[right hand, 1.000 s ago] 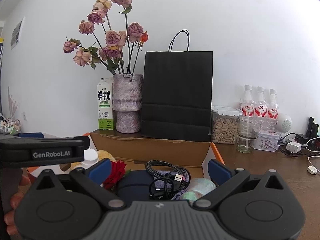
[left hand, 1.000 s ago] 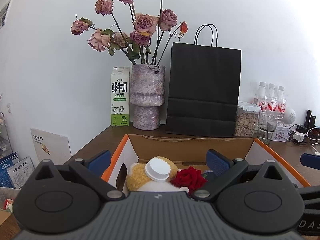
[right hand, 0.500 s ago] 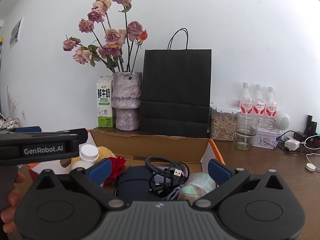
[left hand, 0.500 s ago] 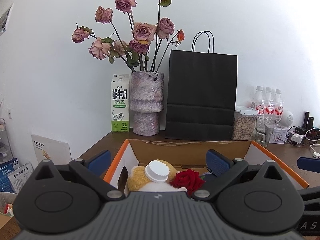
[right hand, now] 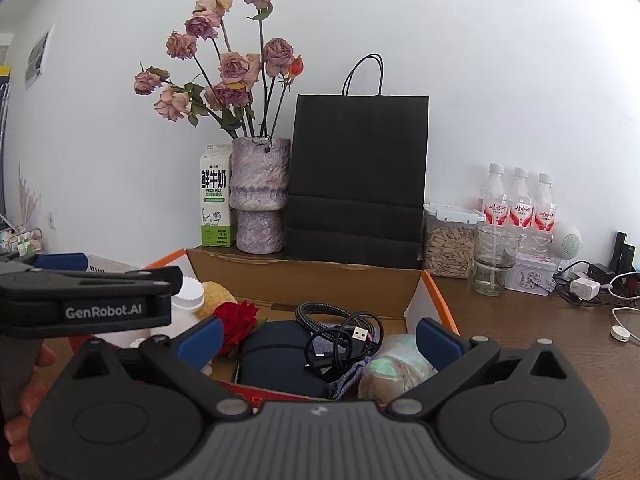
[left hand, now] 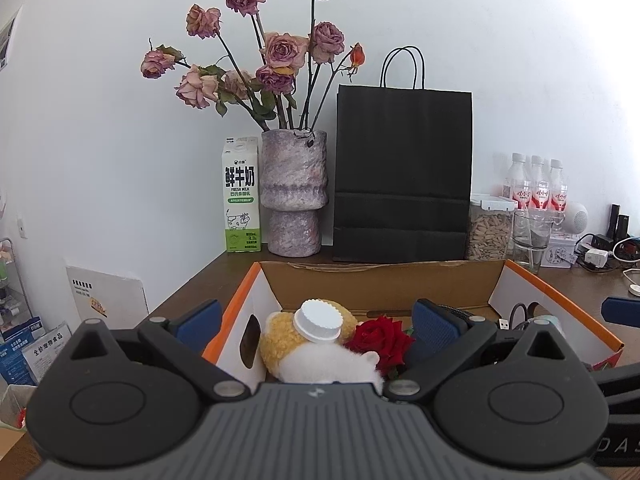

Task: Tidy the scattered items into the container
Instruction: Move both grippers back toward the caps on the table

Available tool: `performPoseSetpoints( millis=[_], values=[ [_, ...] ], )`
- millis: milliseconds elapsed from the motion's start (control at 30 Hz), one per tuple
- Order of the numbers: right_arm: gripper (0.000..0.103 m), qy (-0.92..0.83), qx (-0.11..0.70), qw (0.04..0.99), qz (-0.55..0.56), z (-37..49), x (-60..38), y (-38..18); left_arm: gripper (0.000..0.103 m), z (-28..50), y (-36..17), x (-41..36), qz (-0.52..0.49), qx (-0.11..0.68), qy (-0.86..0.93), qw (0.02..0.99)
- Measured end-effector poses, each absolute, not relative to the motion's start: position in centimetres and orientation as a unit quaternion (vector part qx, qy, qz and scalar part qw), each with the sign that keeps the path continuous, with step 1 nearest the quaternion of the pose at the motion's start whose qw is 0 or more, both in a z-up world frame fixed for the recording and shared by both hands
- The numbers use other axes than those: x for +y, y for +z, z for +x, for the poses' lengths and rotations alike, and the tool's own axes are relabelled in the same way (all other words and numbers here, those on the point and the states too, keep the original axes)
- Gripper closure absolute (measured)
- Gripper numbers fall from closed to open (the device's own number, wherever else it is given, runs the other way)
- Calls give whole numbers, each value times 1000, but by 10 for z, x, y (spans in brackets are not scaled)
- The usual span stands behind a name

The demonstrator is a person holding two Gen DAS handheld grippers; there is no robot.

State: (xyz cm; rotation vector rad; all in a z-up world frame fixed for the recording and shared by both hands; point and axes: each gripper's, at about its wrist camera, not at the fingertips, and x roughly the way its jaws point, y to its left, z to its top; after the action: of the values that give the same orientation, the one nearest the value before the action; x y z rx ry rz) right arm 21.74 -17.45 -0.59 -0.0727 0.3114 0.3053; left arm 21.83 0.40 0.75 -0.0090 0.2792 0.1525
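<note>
box [right hand: 304, 276] full | left gripper [left hand: 316, 322] and right gripper [right hand: 318, 338] fingers spread, empty | judged: lift clear without snagging cable [right hand: 340, 332]

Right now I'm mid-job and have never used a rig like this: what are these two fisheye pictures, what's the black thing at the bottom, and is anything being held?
There is no robot arm. A person holds a two-finger gripper in each hand, and a camera on each one looks forward along its blue-padded fingers. The black body at the bottom of each picture is the gripper itself.

The left wrist view shows the left gripper; the right wrist view shows the right gripper. Both are open and hold nothing. In the right view the left gripper also appears from the side, with the person's hand on it.

Both look into a cardboard box on a wooden table. Inside lie a plush toy, a white-capped bottle, a red rose, a dark pouch, a black USB cable and a pale wrapped bundle.
</note>
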Motion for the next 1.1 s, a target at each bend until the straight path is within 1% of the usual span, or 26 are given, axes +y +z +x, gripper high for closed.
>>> performPoseSetpoints(
  millis=[400,567,833,1100],
  values=[
    [0,148,165,974,-50,204,-182,-17,0,204,-6,10,9,152,61,986],
    [0,145,170,973,-55,196,-185,-23,0,192,-9,11,15,144,61,988],
    [0,136,186,971,-65,181,-192,-37,0,179,-16,14,22,150,72,986],
    [0,130,183,972,-65,167,-196,-40,0,163,-25,16,31,156,82,984]
  ],
)
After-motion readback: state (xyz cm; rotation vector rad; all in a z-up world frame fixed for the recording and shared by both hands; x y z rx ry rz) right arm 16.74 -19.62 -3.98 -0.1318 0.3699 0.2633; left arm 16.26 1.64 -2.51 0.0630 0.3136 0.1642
